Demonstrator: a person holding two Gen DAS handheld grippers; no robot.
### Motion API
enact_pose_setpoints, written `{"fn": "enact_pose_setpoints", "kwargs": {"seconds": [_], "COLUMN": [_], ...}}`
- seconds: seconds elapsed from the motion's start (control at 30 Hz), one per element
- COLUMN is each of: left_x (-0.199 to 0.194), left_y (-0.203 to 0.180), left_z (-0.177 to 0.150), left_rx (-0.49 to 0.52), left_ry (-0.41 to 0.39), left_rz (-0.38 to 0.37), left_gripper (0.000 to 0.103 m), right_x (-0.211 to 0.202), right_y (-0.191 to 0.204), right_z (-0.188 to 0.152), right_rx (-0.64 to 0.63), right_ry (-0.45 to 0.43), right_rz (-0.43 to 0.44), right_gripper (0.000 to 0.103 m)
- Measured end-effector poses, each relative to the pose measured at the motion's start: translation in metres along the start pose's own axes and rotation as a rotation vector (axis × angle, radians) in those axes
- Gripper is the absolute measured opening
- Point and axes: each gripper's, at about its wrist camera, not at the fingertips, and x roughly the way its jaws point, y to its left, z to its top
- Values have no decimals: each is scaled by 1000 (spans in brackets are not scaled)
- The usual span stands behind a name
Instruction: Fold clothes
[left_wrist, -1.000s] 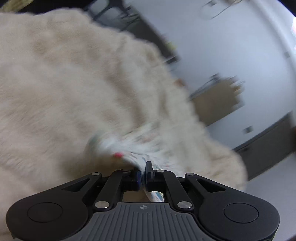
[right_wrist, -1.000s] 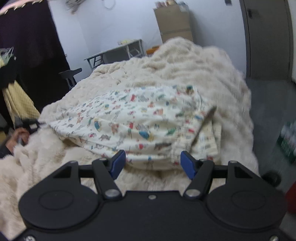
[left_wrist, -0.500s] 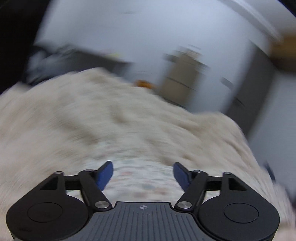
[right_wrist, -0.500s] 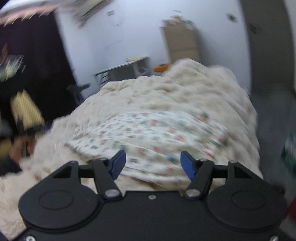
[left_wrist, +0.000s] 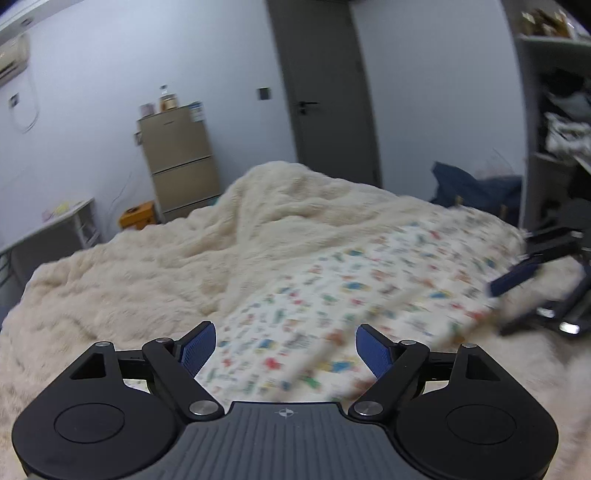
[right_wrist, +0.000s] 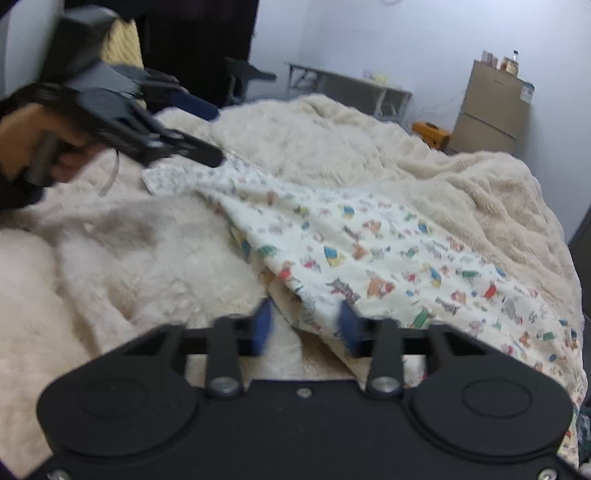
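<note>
Printed garment (left_wrist: 369, 295) lying spread on fluffy blanket (left_wrist: 147, 266), tongs at two of its edges.
L wrist view: left gripper (left_wrist: 284, 347) jaws opening, nothing btwn them, garment just beyond. R wrist view: right gripper (right_wrist: 304, 325) jaws closing, blurred pads not yet meeting, garment's near edge sitting btwn them.

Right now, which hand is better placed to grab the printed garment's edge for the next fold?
Right: the right gripper straddles the printed garment's near edge; the left gripper, jaws opening, holds nothing.
</note>
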Motion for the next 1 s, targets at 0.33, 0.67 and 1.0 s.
{"fn": "enact_pose_setpoints", "kwargs": {"seconds": [0.33, 0.67, 1.0], "left_x": [-6, 52, 60], "left_y": [-127, -167, -201], "left_z": [-6, -7, -27], "left_rx": [411, 567, 688], "left_ry": [-83, -58, -6], "left_rz": [-44, -24, -97], "left_gripper": [79, 79, 68], "right_x": [-76, -97, -139], "right_y": [-5, -67, -214], "right_z": [12, -30, -190], "right_rx": [123, 338, 1227], "right_ry": [-138, -113, -292], "right_rz": [114, -36, -74], "right_gripper": [0, 41, 55]}}
